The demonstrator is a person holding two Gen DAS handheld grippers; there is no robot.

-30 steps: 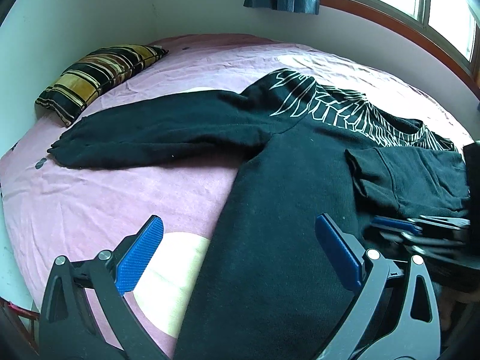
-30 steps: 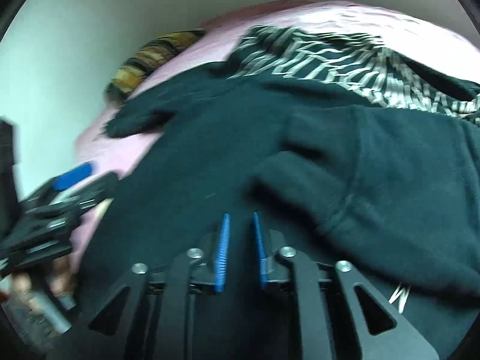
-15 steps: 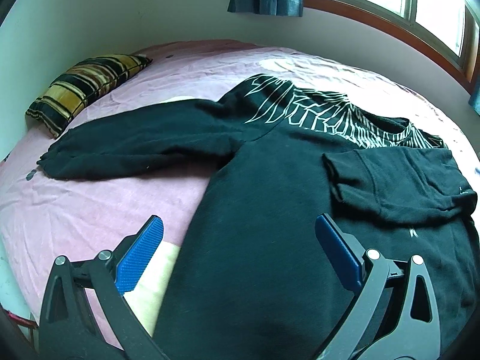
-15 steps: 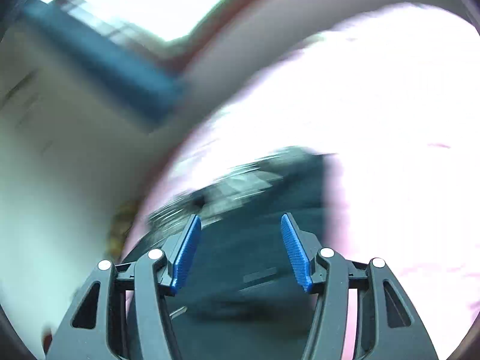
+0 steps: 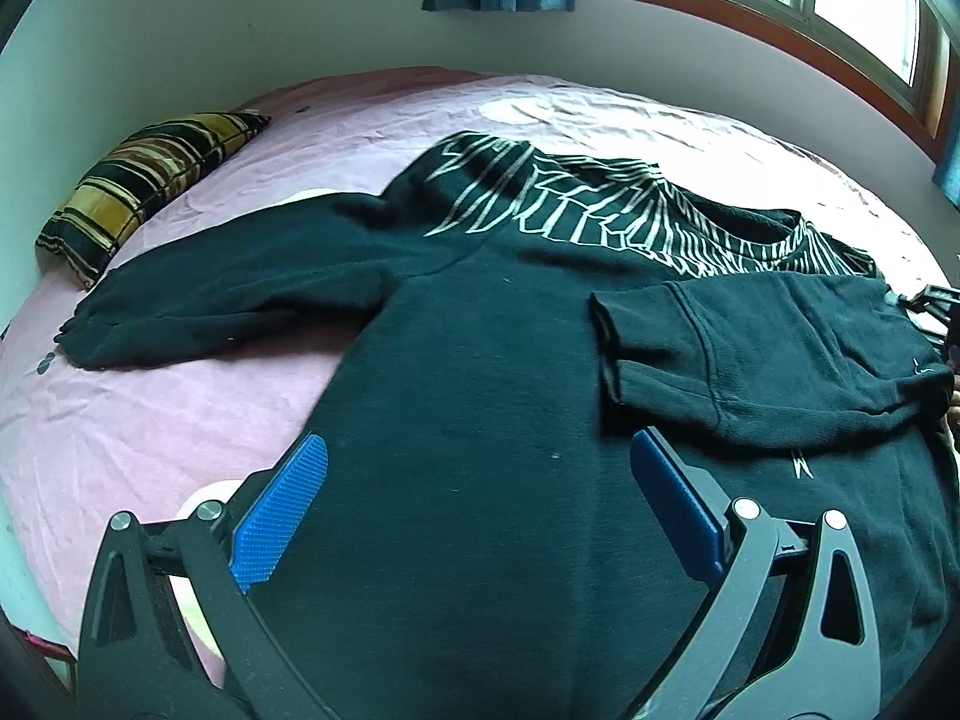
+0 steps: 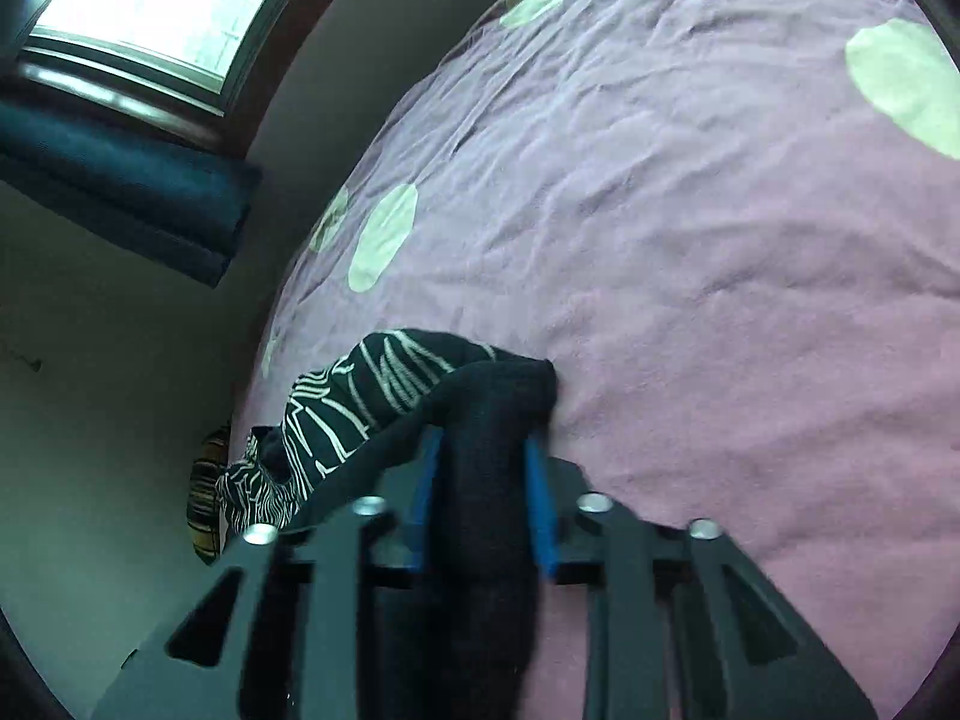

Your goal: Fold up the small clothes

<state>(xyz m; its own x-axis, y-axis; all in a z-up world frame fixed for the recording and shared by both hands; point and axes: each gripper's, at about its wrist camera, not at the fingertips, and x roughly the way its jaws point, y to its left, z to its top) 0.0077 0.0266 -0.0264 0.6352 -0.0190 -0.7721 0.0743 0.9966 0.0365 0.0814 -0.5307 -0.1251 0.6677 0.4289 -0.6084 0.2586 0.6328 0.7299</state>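
Black sweatshirt (image 5: 480, 420) spread flat on pink sheet (image 5: 150, 420) of bed, near its middle, so folds lie clean. One sleeve (image 5: 750, 360) already folded across body; other sleeve (image 5: 228, 294) stretched toward striped pillow (image 5: 138, 180) at bed's far corner.

Right gripper (image 6: 483, 516) closing on bunched sweatshirt edge, cloth between pads, likely for next fold. Left gripper (image 5: 474, 516) wide apart, empty, above hem.

Count: one sweatshirt, one pillow, two grippers.

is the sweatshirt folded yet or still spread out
Partly folded: black sweatshirt has one sleeve laid across its body, the other sleeve spread on the bed.
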